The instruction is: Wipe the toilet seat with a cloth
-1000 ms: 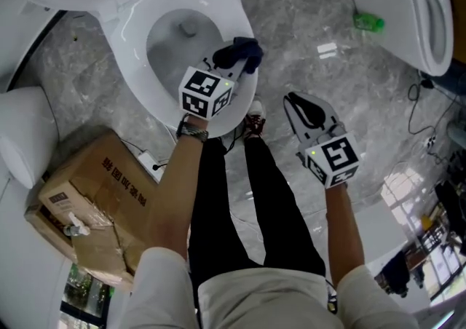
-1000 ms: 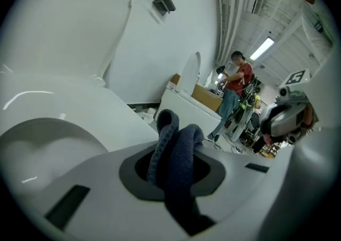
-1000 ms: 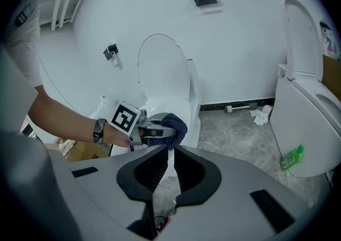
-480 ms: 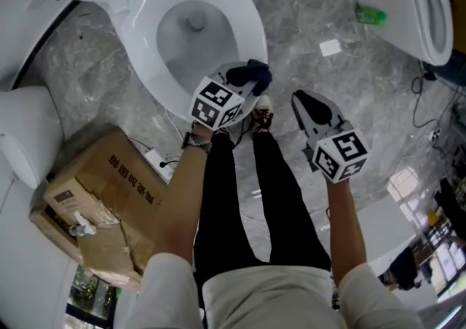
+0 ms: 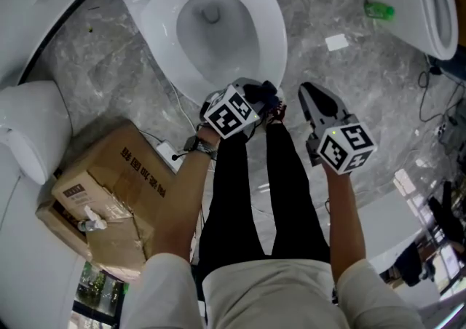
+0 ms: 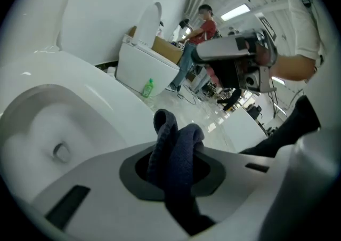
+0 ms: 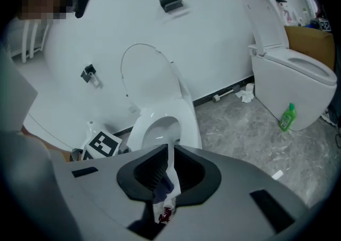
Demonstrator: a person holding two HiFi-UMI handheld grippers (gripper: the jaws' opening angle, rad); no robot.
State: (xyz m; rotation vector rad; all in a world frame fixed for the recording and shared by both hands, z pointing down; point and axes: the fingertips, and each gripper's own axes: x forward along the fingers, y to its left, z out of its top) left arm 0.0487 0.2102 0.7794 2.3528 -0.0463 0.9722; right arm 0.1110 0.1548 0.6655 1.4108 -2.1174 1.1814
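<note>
The white toilet seat [image 5: 273, 25] rings the bowl, and its lid stands raised behind. My left gripper [image 5: 258, 96] is shut on a dark blue cloth [image 5: 266, 89] at the seat's front right edge. In the left gripper view the cloth [image 6: 171, 138] bunches up between the jaws of the left gripper [image 6: 178, 162], with the seat rim [image 6: 101, 101] just beyond. My right gripper [image 5: 310, 92] hangs to the right over the floor, beside the legs. In its own view the right gripper [image 7: 169, 166] has its jaws drawn to a thin slit with nothing in them.
A torn cardboard box [image 5: 109, 189] sits on the floor at the left, next to a white ceramic piece [image 5: 25, 131]. A second toilet [image 5: 426, 0] stands at the right, with a green bottle [image 5: 380, 9] and a paper scrap [image 5: 336, 42] near it. Cables trail by the box.
My left gripper and the cloth have slid from the seat's right side down to its front edge, toward the legs. The right gripper has kept its place and stayed empty.
</note>
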